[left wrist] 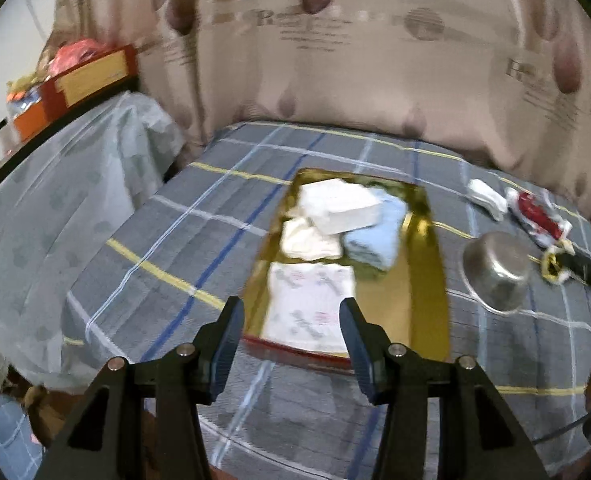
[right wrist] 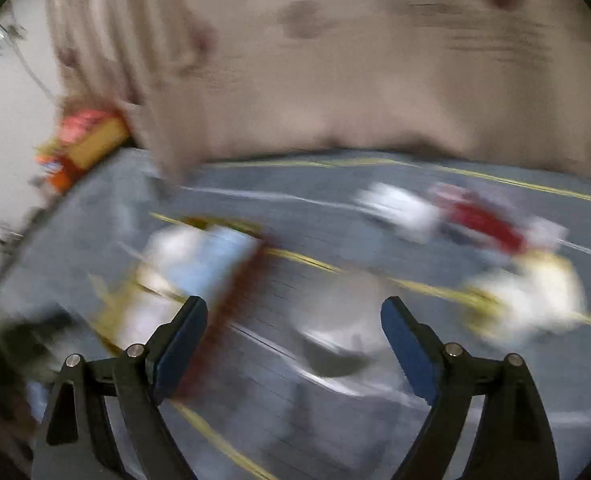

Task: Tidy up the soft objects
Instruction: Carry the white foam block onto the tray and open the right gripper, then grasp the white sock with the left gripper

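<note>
A gold tray (left wrist: 427, 280) with a red front rim lies on the grey plaid bed. In it are a white folded cloth (left wrist: 337, 206), a cream cloth (left wrist: 309, 238), a light blue cloth (left wrist: 375, 236) and a white printed cloth (left wrist: 309, 306). My left gripper (left wrist: 293, 320) is open and empty, just above the tray's near end. A white cloth (left wrist: 485, 196) and a red and white item (left wrist: 535, 214) lie on the bed to the right. My right gripper (right wrist: 295, 320) is open and empty over the bed; its view is heavily blurred, with the tray (right wrist: 231, 280) at left.
A steel bowl (left wrist: 497, 270) lies on its side right of the tray, next to a black-handled object with a yellow and white end (left wrist: 555, 266). A beige printed curtain (left wrist: 335, 60) hangs behind the bed. A covered table with boxes (left wrist: 75, 76) stands at left.
</note>
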Available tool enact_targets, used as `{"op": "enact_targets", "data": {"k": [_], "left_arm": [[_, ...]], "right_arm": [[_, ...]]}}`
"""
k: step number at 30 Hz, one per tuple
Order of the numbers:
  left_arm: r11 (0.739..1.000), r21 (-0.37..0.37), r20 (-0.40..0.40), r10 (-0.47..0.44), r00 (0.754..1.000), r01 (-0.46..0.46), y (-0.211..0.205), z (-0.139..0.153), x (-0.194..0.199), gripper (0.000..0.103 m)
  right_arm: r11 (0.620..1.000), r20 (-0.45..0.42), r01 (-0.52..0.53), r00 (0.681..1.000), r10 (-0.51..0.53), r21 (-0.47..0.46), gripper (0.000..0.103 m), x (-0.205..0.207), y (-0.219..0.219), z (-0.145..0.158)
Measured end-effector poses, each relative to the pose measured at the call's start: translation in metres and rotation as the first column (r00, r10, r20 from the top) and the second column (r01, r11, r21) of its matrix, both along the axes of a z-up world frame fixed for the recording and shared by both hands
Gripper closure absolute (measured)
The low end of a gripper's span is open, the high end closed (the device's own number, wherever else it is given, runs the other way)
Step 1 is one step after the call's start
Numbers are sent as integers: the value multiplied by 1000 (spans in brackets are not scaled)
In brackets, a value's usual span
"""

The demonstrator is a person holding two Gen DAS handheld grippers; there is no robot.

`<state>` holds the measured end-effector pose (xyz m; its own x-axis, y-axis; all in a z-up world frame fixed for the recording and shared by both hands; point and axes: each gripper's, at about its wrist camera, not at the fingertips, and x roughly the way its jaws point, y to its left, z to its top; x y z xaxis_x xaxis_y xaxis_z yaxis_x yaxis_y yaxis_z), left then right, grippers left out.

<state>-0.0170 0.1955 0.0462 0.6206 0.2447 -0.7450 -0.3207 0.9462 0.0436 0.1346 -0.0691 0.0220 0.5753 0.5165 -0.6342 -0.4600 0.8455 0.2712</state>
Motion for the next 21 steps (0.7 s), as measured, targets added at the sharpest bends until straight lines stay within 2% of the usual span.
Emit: {"op": "enact_targets", "data": {"k": [2, 3, 5, 6, 8, 9, 12, 14, 16, 19, 21], "left_arm": [[998, -20, -3, -66, 998, 66, -15, 5, 6, 52], [993, -38, -3, -109, 994, 108, -24, 8, 11, 53], [979, -69, -16, -193, 981, 192, -43, 15, 27, 49], [970, -99, -24, -223, 974, 220, -48, 17, 36, 46], [930, -242, -33, -293, 956, 276, -62, 22, 66, 46], [900, -319, -34, -324, 946, 297, -69, 23, 83, 46], [855, -414, -49, -364, 930, 313, -95, 27, 136, 46], [854, -421, -77, -371, 926, 307, -110, 27, 169, 46], [832, -456, -108, -405, 908, 317, -127, 19, 207, 46], [815, -508, -154, -404, 902, 278, -141, -2, 256, 46], [803, -555, -195, -381, 904, 219, -144, -19, 282, 46]], "right_arm": [[988, 29, 93, 995, -90, -124, 16, -15, -51, -14], [967, 55, 151, 988, -143, -207, 16, -22, -78, -22], [926, 60, 213, 977, -205, -310, 16, -27, -115, -35], [909, 69, 242, 970, -232, -340, 16, -30, -134, -40], [886, 94, 282, 959, -267, -368, 16, -33, -158, -46], [878, 96, 300, 954, -285, -372, 16, -32, -169, -49], [884, 87, 336, 941, -326, -325, 16, -31, -187, -56], [892, 82, 345, 938, -336, -293, 16, -33, -193, -62], [897, 69, 338, 941, -333, -284, 16, -35, -194, -67], [913, 71, 334, 942, -327, -234, 16, -40, -198, -65], [924, 52, 326, 945, -322, -201, 16, -38, -204, -66]]}}
